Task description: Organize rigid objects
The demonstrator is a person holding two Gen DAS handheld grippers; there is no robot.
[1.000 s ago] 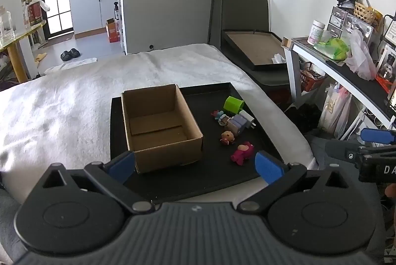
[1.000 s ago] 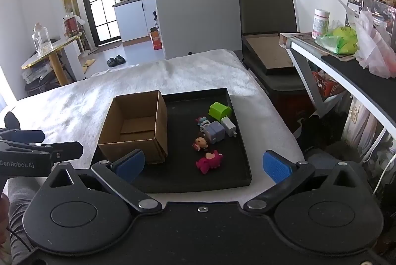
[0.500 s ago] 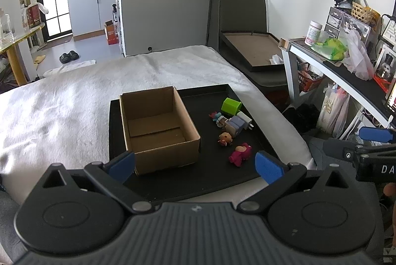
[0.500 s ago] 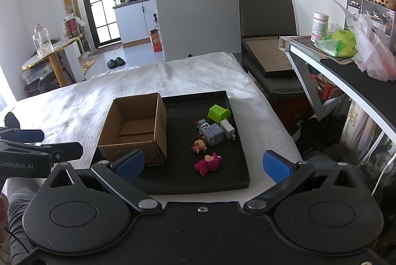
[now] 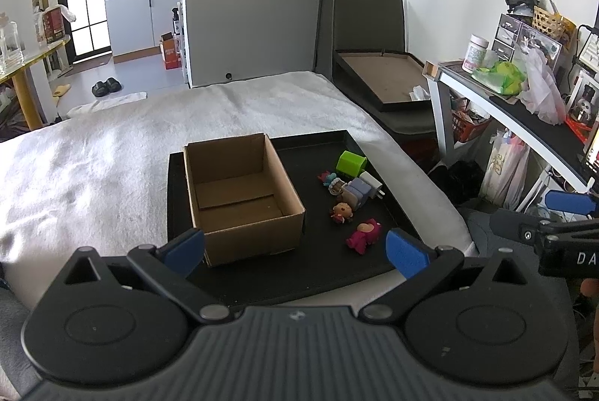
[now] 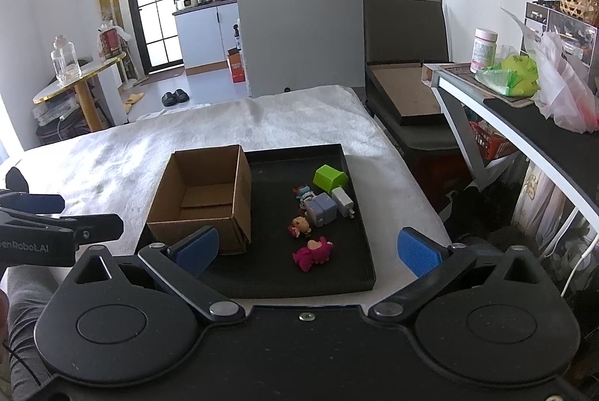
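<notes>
An empty cardboard box (image 5: 239, 195) (image 6: 202, 199) sits on the left part of a black tray (image 5: 299, 274) (image 6: 337, 281). To its right lie small items: a green cube (image 5: 351, 162) (image 6: 330, 178), a white charger plug (image 5: 372, 183) (image 6: 343, 201), a lilac block (image 5: 357, 193) (image 6: 320, 209), a tiny teal-haired figure (image 5: 328, 178) (image 6: 304, 192), a small doll head (image 5: 341, 212) (image 6: 299, 226) and a pink figure (image 5: 364, 230) (image 6: 313, 253). My left gripper (image 5: 295, 249) stands open, near the tray's front edge. My right gripper (image 6: 307, 251) is open too, hovering in front of the tray.
The tray rests on a white blanket (image 5: 93, 158) over a bed. A dark chair with a flat box (image 5: 382, 79) stands beyond the bed's right side. A cluttered desk (image 6: 524, 109) runs along the right wall.
Both views have pulled back and risen slightly, so the tray and box appear a little farther away. Nothing on the tray has moved and both grippers stay open.
</notes>
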